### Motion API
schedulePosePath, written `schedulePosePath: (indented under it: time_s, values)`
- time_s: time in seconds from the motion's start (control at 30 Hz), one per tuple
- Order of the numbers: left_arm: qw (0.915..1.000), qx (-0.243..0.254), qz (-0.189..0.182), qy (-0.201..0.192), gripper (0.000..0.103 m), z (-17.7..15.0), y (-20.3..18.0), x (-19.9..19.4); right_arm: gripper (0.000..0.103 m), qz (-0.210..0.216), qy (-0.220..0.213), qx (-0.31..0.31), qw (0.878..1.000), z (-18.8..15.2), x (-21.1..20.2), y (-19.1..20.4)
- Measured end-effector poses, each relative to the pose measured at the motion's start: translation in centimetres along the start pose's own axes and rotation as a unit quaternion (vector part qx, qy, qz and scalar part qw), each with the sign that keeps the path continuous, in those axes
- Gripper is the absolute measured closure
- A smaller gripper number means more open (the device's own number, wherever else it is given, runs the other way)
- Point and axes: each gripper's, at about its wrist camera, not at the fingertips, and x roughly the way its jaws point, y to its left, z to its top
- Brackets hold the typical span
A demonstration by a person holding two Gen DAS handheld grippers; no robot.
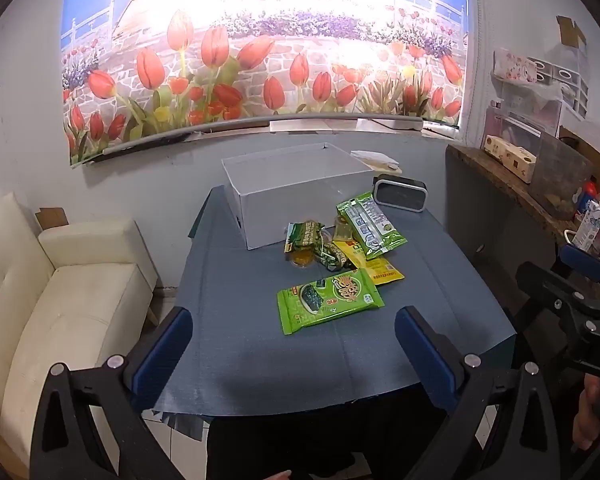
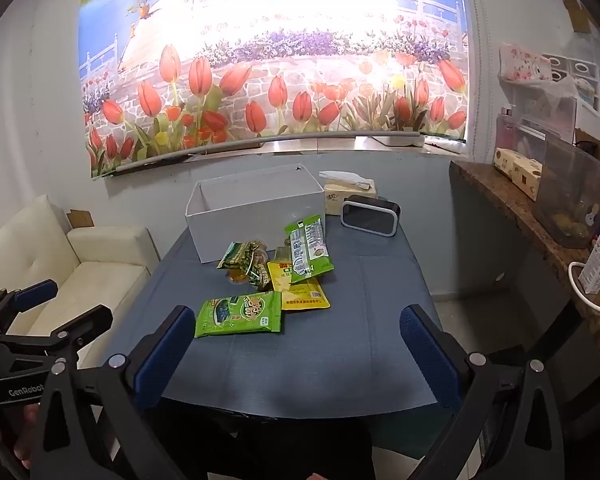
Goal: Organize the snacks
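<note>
A pile of snack packets lies mid-table in front of a white open box [image 1: 268,200] [image 2: 256,216]. Nearest me is a flat green seaweed packet [image 1: 328,300] [image 2: 240,314]. Behind it lie a yellow packet [image 1: 380,270] [image 2: 302,294], a long green packet [image 1: 370,226] [image 2: 308,250] and crumpled dark green packets [image 1: 312,242] [image 2: 246,264]. My left gripper [image 1: 294,344] hovers open over the table's near edge, nothing between its fingers. My right gripper [image 2: 298,344] is likewise open and empty, short of the green packet. Each gripper shows at the edge of the other's view.
A blue cloth covers the table [image 1: 260,340] [image 2: 340,340]. A black clock [image 1: 400,192] [image 2: 370,214] and a tissue pack [image 2: 348,196] stand beside the box. A cream sofa [image 1: 60,288] [image 2: 100,264] is at the left, a cluttered counter [image 1: 532,184] [image 2: 540,208] at the right.
</note>
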Motion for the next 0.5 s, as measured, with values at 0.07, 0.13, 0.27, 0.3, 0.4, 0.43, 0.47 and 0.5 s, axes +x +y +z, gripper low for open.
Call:
schedulePosePath:
  time_s: [0.07,0.13,0.27,0.3,0.4,0.43,0.47,0.5]
  values:
    - [1.0000,-0.001,-0.002,0.001,0.000,-0.04,-0.04,-0.06,0.000,0.000,-0.005,0.000,1.000,0.03,0.01,-0.11]
    - [1.0000,-0.003,-0.003,0.002,0.000,-0.06,-0.16,-0.19,0.000,0.000,-0.004,0.001,1.000,0.04,0.06,-0.24]
    - [1.0000,-0.004,-0.003,0.003,0.000,0.14,-0.32,-0.33,0.000,0.000,-0.003,0.001,1.000,0.08,-0.23,0.01]
    - [1.0000,-0.005,-0.004,0.003,0.000,0.25,-0.37,-0.40,0.000,-0.001,-0.001,-0.001,1.000,0.22,-0.17,0.21]
    - [0.9999,-0.008,-0.006,0.001,0.000,0.24,0.02,-0.41,0.000,0.001,0.000,0.000,1.000,0.22,-0.26,0.19]
    - [0.9999,-0.008,-0.006,0.001,0.000,0.31,0.02,-0.44,0.000,0.001,0.000,0.000,1.000,0.21,-0.35,0.27]
    - [1.0000,-0.008,-0.006,0.001,0.000,0.49,0.00,-0.38,0.000,0.001,0.001,0.000,1.000,0.20,-0.43,0.35]
    - [0.9999,-0.008,-0.007,0.000,0.000,0.52,0.16,-0.43,0.000,0.000,0.001,0.000,1.000,0.19,-0.54,0.42]
